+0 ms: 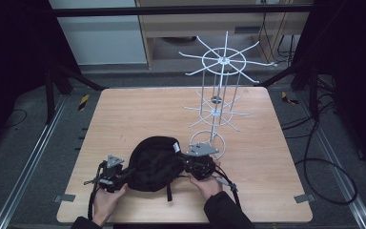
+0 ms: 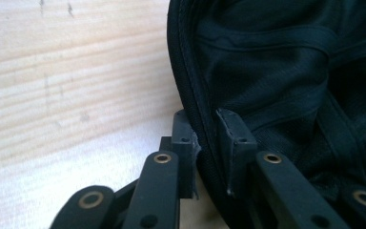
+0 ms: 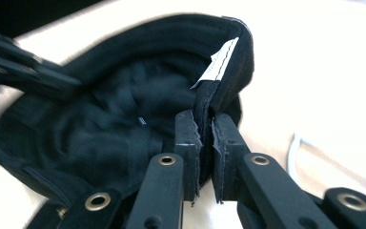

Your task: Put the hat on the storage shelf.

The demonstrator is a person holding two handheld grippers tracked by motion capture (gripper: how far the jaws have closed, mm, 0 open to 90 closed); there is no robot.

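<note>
The black cap (image 1: 153, 163) lies inside-up on the near middle of the wooden table (image 1: 124, 114), between your two hands; its white label (image 3: 220, 62) sits on the inner band by your right side. Your left gripper (image 2: 207, 143) is clamped on the cap's stitched rim, one jaw outside and one inside; your right gripper (image 3: 205, 143) is pinched tight on the opposite rim, just below the label. A strap hangs from the cap toward the near edge; behind it, just beside your right gripper, stands a white wire rack (image 1: 219, 86) with spoked hooks on a ring base.
</note>
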